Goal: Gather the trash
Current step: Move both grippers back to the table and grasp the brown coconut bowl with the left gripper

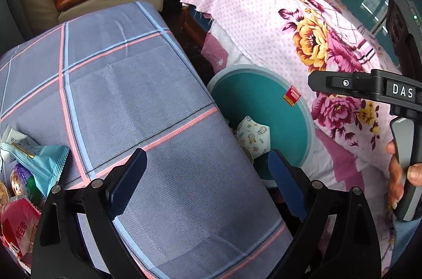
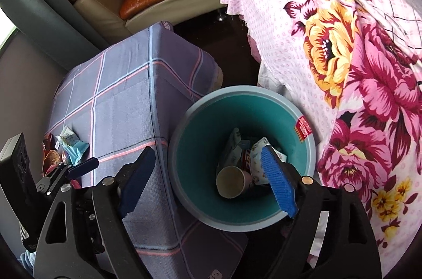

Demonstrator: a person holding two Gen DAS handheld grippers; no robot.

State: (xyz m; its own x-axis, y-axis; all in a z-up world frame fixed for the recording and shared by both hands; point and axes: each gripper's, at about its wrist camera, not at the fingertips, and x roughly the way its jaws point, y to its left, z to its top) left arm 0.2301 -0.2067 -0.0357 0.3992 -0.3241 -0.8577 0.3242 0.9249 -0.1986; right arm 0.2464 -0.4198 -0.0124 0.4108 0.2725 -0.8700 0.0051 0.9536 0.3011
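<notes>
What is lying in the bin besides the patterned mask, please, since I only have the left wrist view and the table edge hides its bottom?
Observer: A paper cup lies on its side at the bottom of the bin, beside the mask.
Operator: Thank you. Is the right gripper holding anything?
Observer: No, the right gripper is open and empty, above the bin's near rim.
Operator: Does the table stand clear of the bin?
Observer: The cloth-covered table has its corner right against the bin's left rim; I cannot tell whether they touch.
</notes>
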